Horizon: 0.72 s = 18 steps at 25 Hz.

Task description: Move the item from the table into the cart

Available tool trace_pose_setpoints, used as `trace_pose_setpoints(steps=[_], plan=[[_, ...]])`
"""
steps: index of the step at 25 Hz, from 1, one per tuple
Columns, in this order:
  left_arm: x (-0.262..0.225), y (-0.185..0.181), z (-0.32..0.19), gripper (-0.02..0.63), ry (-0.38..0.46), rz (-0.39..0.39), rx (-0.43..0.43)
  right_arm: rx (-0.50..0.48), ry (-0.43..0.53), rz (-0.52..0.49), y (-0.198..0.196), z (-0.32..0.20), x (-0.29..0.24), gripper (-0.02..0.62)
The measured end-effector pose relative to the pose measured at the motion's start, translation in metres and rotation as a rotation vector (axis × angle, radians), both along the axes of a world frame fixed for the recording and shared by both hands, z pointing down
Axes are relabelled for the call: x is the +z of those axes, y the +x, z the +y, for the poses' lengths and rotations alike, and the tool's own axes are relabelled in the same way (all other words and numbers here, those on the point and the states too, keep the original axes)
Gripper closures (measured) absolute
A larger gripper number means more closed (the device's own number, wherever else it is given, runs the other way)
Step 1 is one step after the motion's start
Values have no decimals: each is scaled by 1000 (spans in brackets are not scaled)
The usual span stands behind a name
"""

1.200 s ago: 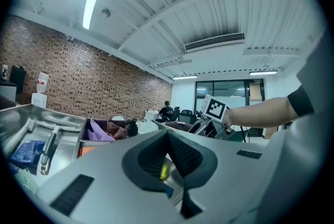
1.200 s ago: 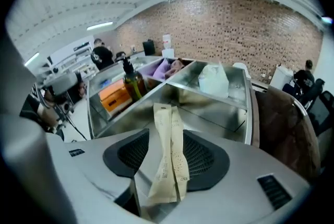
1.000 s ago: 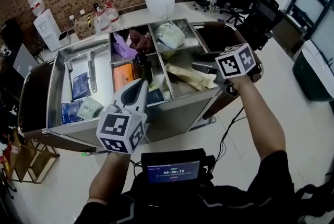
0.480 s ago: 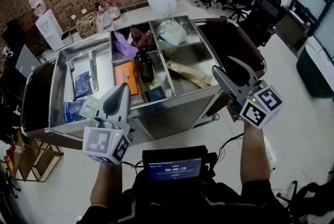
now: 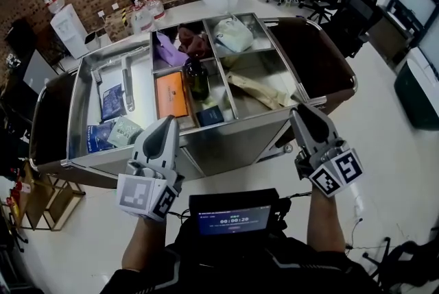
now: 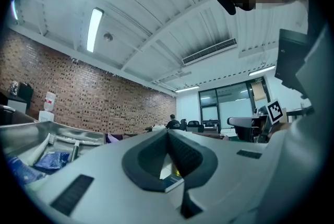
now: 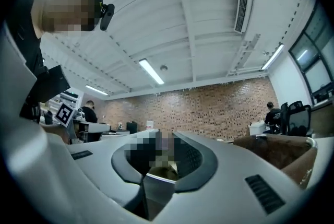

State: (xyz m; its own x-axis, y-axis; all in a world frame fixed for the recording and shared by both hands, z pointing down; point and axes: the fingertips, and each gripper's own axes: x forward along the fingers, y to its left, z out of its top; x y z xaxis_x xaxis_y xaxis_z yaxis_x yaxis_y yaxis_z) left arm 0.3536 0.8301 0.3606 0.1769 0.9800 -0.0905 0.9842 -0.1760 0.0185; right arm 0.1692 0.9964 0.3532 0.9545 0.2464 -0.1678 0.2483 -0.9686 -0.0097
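Left gripper (image 5: 168, 123): held level at the near edge of the cart (image 5: 226, 143). Its fingers (image 6: 195, 157) meet at the tips with nothing between them.
Right gripper (image 5: 300, 111): beside the cart's near right corner, tilted slightly up. Its fingers (image 7: 195, 160) have just been closing and now touch at the tips, holding nothing.
Item: neither gripper carries anything. A beige packet (image 5: 257, 90) lies slantwise in the near right compartment, and it is probably the task's thing, though the pictures do not settle which piece it is.
Surface: the white surface (image 5: 185, 11) stands beyond the cart's far side, well apart from both grippers.
Risk, reach: any further pick from that surface means stretching across the open compartments. A low pass could clip the dark bottle (image 5: 197, 78), which stands upright in the middle next to the orange box (image 5: 171, 95), and tip it.
Risk, fingers: both pairs are together, so an approach without opening first would push a thing away rather than take it.
Risk, cart: a knock on the steel rim from either gripper could shift the cart and upset what stands in it.
Risk, packet: it lies close against the divider, so a careless sweep nearby could drag it into another compartment.
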Motion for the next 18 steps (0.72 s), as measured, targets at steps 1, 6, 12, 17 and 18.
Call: trace_pose_setpoints(steps=[1, 6, 12, 17, 18], plan=[[2, -2, -1, 600, -11, -1, 2, 13, 6, 4, -2, -1, 5, 561], [20, -5, -11, 600, 2, -27, -13, 31, 25, 25, -8, -13, 21, 594], [26, -7, -13, 600, -10, -27, -14, 40, 49, 12, -5, -16, 34, 594], [31, -17, -10, 600, -22, -14, 35, 40, 59, 6, 0, -19, 43, 594], [30, -19, -9, 600, -27, -7, 47, 46, 63, 7, -1, -18, 43, 594]])
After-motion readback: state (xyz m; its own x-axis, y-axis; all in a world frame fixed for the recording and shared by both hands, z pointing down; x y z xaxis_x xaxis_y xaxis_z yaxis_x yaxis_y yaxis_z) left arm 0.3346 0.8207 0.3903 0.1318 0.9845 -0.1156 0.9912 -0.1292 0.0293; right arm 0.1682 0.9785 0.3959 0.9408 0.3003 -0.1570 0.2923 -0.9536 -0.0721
